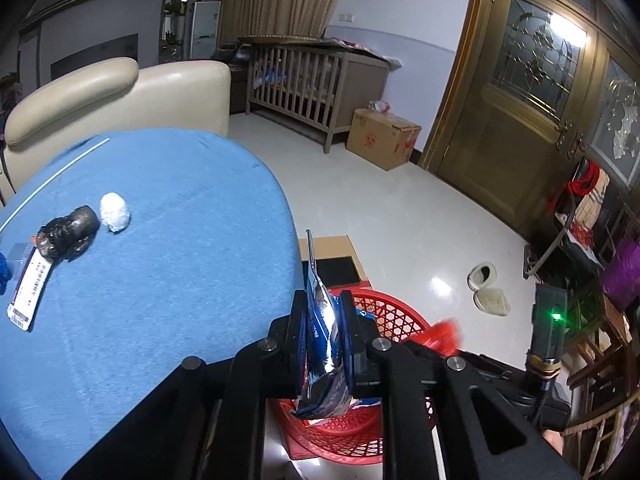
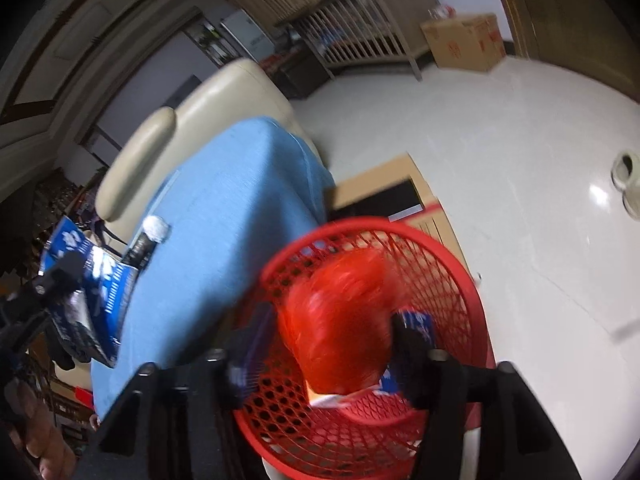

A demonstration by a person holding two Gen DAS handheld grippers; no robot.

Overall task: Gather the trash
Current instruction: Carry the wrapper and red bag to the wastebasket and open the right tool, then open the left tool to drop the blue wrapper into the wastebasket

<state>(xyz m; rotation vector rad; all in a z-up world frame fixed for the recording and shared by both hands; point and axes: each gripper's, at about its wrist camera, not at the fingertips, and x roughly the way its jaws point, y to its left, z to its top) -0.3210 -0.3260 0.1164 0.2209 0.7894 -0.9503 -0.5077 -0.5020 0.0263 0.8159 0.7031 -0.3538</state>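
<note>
Pinching a blue and silver snack wrapper (image 1: 325, 344), the left gripper (image 1: 325, 312) has its pads pressed together on the foil at the near edge of the blue-covered table (image 1: 172, 264), right over the red mesh basket (image 1: 394, 314) on the floor. Over on the other side, the right gripper (image 2: 326, 330) sits spread above that same basket, and a blurred red plastic bag (image 2: 340, 320) lies between its fingers; whether the pads touch it, I cannot tell. A blue wrapper already lies inside the basket. Further along the tabletop wait a white strip label (image 1: 30, 292), a crumpled black bag (image 1: 70, 234) and a white paper ball (image 1: 115, 213) just beside it. Beyond the table stands a cream sofa (image 1: 120, 92), and further still a cardboard box (image 1: 382, 138) on the pale floor.
</note>
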